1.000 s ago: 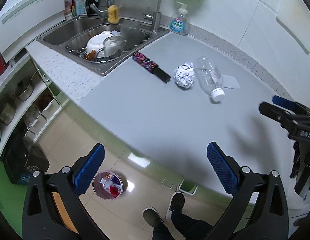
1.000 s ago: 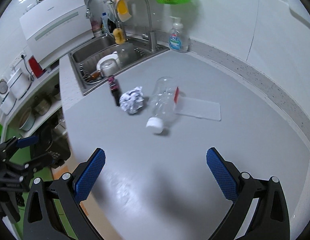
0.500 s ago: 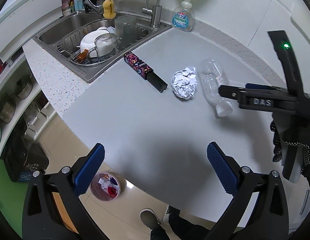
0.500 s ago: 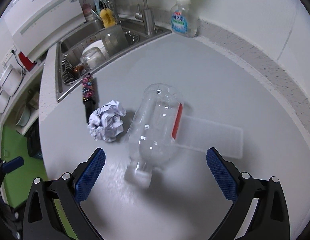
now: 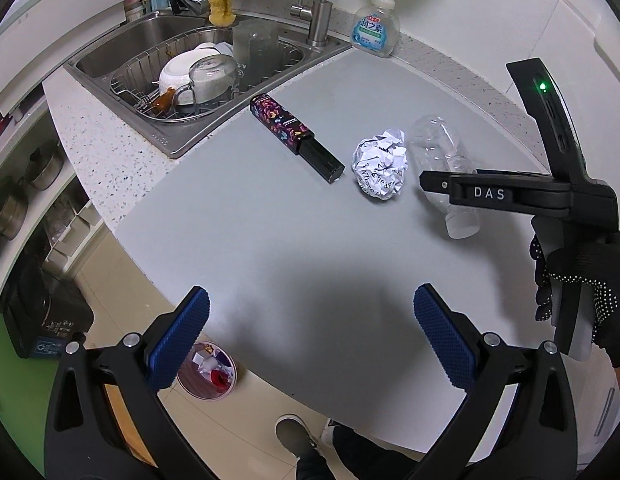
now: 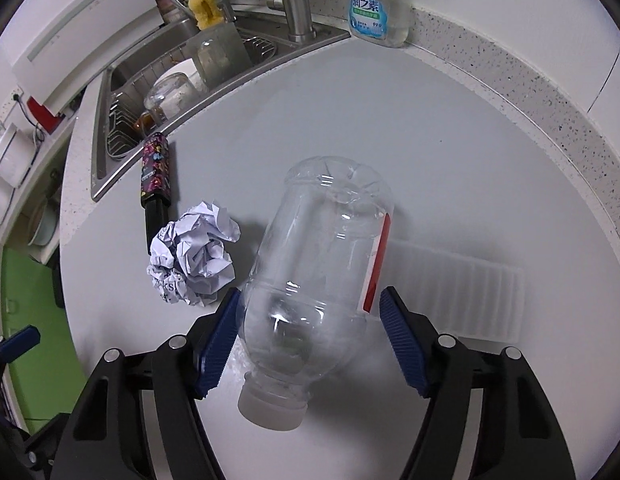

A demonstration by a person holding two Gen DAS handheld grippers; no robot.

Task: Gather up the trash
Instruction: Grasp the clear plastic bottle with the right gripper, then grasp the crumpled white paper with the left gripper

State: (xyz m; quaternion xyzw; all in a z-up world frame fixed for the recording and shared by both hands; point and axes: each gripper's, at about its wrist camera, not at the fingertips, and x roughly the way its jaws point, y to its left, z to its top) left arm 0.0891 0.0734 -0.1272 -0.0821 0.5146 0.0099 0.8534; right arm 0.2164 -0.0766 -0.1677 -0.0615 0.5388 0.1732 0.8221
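A clear plastic bottle (image 6: 317, 272) with a white cap lies on its side on the grey counter, cap toward me. My right gripper (image 6: 310, 340) straddles its neck end; the left pad touches it, the right pad stands a little off. The bottle also shows in the left wrist view (image 5: 441, 152), partly behind the right gripper's body. A crumpled paper ball (image 6: 194, 256) (image 5: 379, 170) lies just left of the bottle. A dark patterned box (image 6: 154, 176) (image 5: 296, 136) lies near the sink. My left gripper (image 5: 308, 334) is open and empty over the counter's front edge.
A white flat sheet (image 6: 453, 284) lies under and right of the bottle. A sink (image 5: 190, 72) with dishes is at the back left, a soap dispenser (image 5: 375, 28) at the back wall. A pink trash bin (image 5: 208, 372) stands on the floor below the counter edge.
My right gripper has moved forward and down onto the bottle and its jaws have narrowed around it. The left gripper has shifted slightly forward over the counter.
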